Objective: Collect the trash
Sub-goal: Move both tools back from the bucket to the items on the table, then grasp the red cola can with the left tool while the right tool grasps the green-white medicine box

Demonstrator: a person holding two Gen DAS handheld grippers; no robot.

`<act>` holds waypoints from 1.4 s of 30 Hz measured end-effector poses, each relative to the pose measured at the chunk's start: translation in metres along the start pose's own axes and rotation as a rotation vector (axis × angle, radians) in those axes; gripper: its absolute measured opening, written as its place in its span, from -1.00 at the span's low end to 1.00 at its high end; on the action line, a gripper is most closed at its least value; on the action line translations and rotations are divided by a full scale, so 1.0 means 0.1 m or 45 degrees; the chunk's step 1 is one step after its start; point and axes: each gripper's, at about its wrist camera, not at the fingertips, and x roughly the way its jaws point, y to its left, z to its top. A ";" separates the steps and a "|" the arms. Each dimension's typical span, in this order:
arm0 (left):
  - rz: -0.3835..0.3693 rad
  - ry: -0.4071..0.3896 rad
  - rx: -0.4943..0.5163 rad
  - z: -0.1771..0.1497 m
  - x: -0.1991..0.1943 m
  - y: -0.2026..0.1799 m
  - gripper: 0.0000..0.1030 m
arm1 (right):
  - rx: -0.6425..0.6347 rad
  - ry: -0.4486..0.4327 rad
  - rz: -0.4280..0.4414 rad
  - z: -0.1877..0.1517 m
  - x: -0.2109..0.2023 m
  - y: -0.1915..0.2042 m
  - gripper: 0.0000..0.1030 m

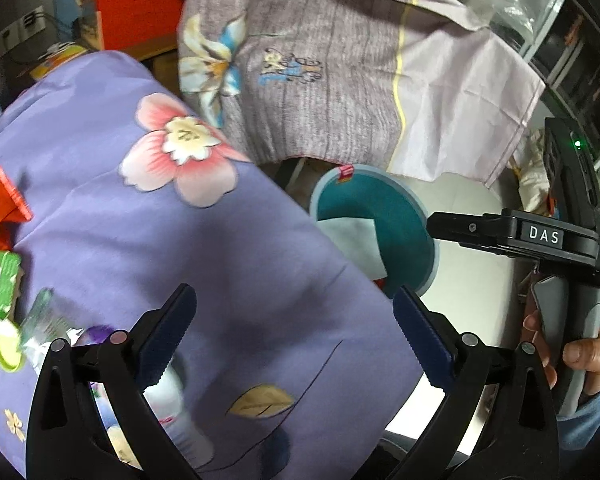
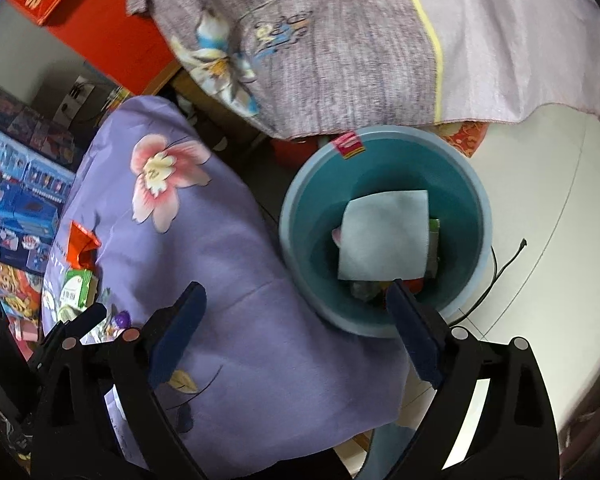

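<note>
Bucket (image 2: 384, 148) holds pale tissue (image 2: 384, 236), green carton (image 2: 434, 240) beneath.

Support surface 1: a purple floral cloth (image 2: 236, 280) covering a raised surface, centre-left of frame. Lying on it at the left edge: an orange wrapper (image 2: 80, 246), a green carton (image 2: 78, 286) and small blurred litter. Support surface 2: the pale floor (image 2: 540, 200), right of frame, bearing a teal bin (image 2: 476, 184) and a thin black cable (image 2: 504, 268).
</note>
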 end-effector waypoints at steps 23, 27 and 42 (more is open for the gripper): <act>0.221 -0.139 -0.478 -0.99 -1.23 2.03 0.92 | -0.495 0.201 -0.001 -0.51 0.57 2.20 0.70; 0.278 -0.152 -0.615 -1.23 -1.44 2.46 0.92 | -0.599 0.234 -0.014 -0.61 0.72 2.64 0.70; 0.331 -0.242 -1.190 -1.72 -1.75 3.71 0.92 | -1.094 0.303 -0.105 -0.94 1.45 4.08 0.70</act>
